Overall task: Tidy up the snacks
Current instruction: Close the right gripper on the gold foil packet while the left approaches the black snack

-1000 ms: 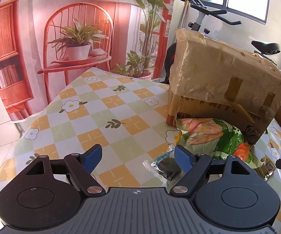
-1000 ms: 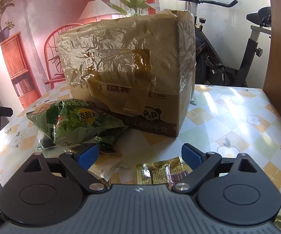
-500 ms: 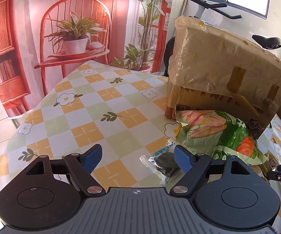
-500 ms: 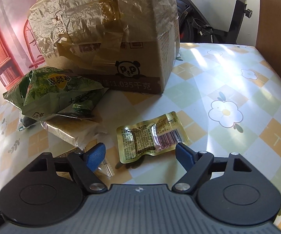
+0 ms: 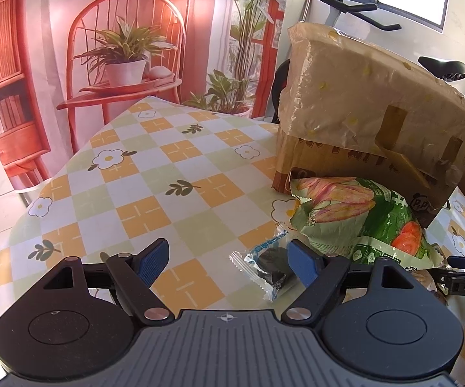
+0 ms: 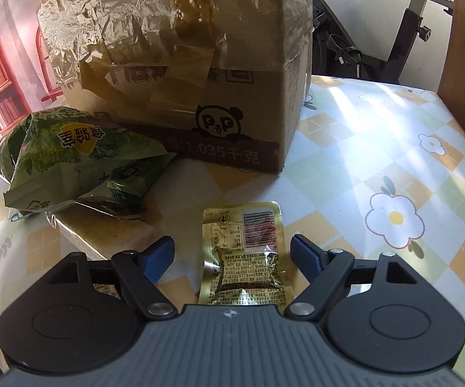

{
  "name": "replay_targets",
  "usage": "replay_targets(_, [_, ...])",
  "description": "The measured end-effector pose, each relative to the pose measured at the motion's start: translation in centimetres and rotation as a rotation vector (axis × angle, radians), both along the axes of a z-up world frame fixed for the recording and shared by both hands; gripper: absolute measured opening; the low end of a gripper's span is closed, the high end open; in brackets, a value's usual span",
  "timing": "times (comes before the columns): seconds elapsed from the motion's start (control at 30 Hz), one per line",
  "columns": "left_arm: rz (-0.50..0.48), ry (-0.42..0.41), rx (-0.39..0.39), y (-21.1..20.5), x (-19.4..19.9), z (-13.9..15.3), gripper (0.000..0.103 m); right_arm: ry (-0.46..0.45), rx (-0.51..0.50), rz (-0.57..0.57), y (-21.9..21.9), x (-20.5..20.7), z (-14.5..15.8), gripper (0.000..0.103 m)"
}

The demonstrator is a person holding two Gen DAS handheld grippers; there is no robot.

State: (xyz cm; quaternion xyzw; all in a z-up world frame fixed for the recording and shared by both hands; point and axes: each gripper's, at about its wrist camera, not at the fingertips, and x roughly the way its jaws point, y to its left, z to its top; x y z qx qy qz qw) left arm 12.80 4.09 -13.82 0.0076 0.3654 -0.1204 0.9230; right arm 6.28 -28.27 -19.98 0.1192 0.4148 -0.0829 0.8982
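In the right wrist view a small gold snack packet (image 6: 245,251) lies flat on the table between the open fingers of my right gripper (image 6: 232,258); the jaws straddle it without touching. A big green snack bag (image 6: 71,158) lies to the left over a pale wrapped pack (image 6: 103,232). In the left wrist view my left gripper (image 5: 229,259) is open and empty above the table. A clear wrapper with a dark cookie (image 5: 271,266) lies by its right finger, next to the green bag (image 5: 358,222).
A tall taped cardboard box (image 6: 180,64) stands behind the snacks; it also shows in the left wrist view (image 5: 371,122). The flowered tablecloth (image 5: 155,187) reaches its edge at the left. The right gripper's fingertip (image 5: 464,262) shows at the right edge. An exercise bike (image 6: 403,48) stands beyond the table.
My right gripper has tilted down and moved forward over the gold packet, which now lies between its fingers. The left gripper has barely shifted.
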Motion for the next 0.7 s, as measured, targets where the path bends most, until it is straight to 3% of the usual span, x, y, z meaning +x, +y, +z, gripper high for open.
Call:
replay_targets(0.2, [-0.001, 0.001, -0.001, -0.2, 0.5, -0.3, 0.082, 0.007, -0.116, 0.054, 1.6, -0.7, -0.4, 0.076])
replay_targets(0.33, [-0.005, -0.006, 0.004, -0.5, 0.8, -0.6, 0.082, -0.013, -0.126, 0.034, 1.3, -1.0, -0.3, 0.058])
replay_targets(0.7, [-0.046, -0.007, 0.051, -1.5, 0.7, -1.4, 0.079, -0.057, -0.096, 0.029, 1.0, -1.0, 0.4, 0.055])
